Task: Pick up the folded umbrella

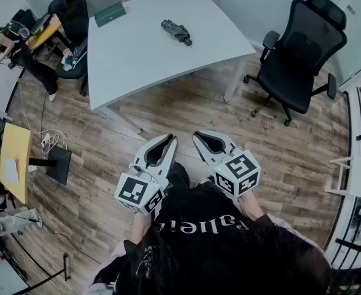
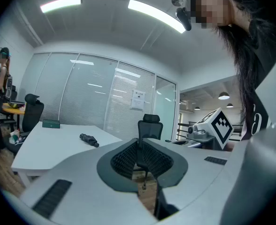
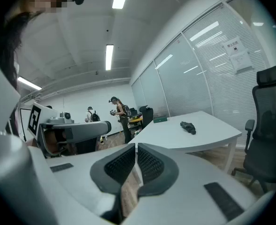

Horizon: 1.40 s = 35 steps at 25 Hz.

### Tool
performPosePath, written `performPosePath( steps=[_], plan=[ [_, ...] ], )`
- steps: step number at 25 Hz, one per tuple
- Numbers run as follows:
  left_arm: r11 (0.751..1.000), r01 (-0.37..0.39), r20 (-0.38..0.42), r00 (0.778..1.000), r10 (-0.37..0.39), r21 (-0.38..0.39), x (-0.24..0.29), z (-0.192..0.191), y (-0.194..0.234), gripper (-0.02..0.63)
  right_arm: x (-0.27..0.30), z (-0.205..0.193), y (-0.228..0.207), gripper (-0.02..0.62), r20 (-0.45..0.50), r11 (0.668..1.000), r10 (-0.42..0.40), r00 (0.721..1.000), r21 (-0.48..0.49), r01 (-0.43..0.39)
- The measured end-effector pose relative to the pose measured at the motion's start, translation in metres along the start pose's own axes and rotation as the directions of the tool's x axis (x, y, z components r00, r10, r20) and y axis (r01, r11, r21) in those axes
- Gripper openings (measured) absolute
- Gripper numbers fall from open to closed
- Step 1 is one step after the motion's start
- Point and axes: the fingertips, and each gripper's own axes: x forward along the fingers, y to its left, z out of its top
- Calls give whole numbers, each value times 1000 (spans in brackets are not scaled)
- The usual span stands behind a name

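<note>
White table (image 1: 137, 60) bears the folded umbrella (image 1: 176, 32) near its far edge, while the left gripper (image 1: 167, 140) and right gripper (image 1: 200, 136), both short of the table, have empty jaws pressed together that, unopened, could shove it away.

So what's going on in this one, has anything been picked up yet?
Nothing is picked up yet. A person stands back from the white table with a gripper in each hand; the left gripper and the right gripper are both shut and empty. The folded umbrella lies untouched on the table, well ahead of them, with a green box near the table's far left corner.
</note>
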Motion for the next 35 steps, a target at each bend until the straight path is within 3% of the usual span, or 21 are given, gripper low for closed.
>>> performPosePath(
  steps=[17,23,35],
  plan=[
    [1000,-19,-23,1000,18,-10,6,-4,13,49,17,4,-10,32,21,996,31,999,83,-32],
    [1000,-29,-19,999,29,-8,15,3,44,49,44,15,-15,32,17,996,38,999,86,-39],
    [1000,26,-16,1000,-26,-11,54,25,119,49,114,45,-45,32,-8,995,-11,1000,94,11]
  ],
)
